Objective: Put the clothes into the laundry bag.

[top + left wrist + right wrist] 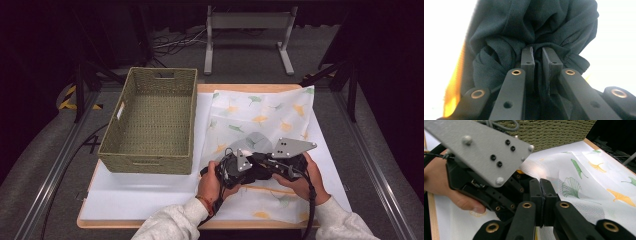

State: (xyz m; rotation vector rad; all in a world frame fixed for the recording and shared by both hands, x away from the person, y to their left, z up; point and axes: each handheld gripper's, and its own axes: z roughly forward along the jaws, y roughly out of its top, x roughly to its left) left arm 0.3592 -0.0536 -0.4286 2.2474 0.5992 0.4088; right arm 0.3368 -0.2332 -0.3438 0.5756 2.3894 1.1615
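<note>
Left gripper (537, 53) clamped on a crumpled dark fabric garment (534, 27), a fold of it pinched between the narrow-set pads. No earlier frame, so no word on jaw travel. Garment bunched just ahead of the jaws, sitting on a white cloth printed with green and yellow ginkgo leaves (260, 117) at mid-table, near the front edge. Only a grey patch of something visible past the grippers in the high view; cannot confirm as the garment.

Right gripper (542, 183) fully closed, pads touching, a thin edge of the leaf-print cloth apparently caught between them; hard to tell for sure. Left gripper body and grey three-cornered plate (486, 150) just beside it, hand (446, 185) wrapped behind.

Woven green rectangular basket (152, 120) left of the cloth, touching its edge. Small white tag on basket wall, unreadable. No legible writing anywhere.
</note>
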